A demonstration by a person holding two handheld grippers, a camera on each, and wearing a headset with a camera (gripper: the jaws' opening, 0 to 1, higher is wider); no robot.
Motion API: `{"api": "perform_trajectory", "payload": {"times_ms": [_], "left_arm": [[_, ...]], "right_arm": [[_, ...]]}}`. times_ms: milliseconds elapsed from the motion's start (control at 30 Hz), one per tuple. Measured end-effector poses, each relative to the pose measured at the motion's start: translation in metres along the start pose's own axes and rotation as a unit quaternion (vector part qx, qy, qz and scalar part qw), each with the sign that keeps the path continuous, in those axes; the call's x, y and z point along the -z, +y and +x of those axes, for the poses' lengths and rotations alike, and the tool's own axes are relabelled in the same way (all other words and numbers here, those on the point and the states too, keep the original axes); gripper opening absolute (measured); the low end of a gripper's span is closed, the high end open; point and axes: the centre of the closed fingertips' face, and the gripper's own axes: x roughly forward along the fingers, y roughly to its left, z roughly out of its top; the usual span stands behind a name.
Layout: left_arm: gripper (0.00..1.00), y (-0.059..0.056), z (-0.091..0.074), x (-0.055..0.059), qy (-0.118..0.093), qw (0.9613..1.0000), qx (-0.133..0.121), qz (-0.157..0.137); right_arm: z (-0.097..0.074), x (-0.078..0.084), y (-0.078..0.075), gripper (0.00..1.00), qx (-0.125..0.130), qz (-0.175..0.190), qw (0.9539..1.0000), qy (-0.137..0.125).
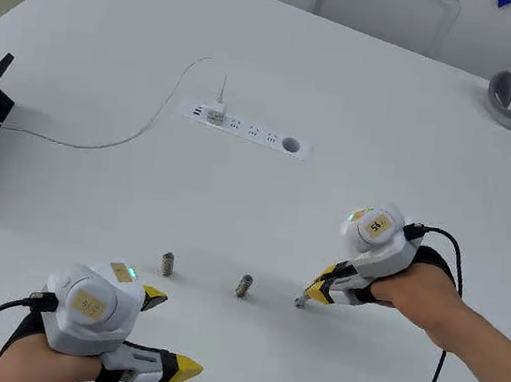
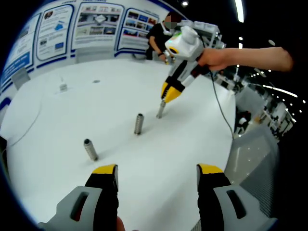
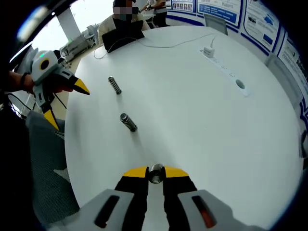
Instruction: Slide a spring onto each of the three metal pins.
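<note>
Spanning the whole scene, the white table (image 1: 255, 50) carries a power strip (image 1: 249, 131) well beyond my hands, with a thin cable (image 1: 140, 134) trailing from it toward the left edge. Nearer me, my left claw (image 1: 171, 333) hangs low over the tabletop, its yellow-tipped jaws spread wide with nothing between them. My right claw (image 3: 155, 174) is lowered to the surface, its jaws pinched tight on the third spring (image 1: 300, 301), which stands at the right end of a loose row. A round metal end shows at the top of that coil. Left of it, apart from each other and from both claws, stand two more coils on their pins — the middle spring (image 1: 244, 286) and the left spring (image 1: 168, 262), just ahead of my open claw.
</note>
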Motion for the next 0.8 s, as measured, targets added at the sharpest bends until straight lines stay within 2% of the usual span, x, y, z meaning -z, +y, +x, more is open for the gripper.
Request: {"api": "perform_trajectory", "payload": {"times_ms": [467,800], "left_arm": [[0.67,0.002,0.000,-0.003,-0.002,1.0000,-0.001,0.000],[0.67,0.004,-0.002,0.001,-0.001,1.0000,-0.006,-0.006]], "right_arm": [[0.013,0.003,0.001,0.13,0.005,-0.017,0.9998,0.011],[0.023,0.011,0.002,0.13,0.006,-0.013,0.9998,0.015]]}}
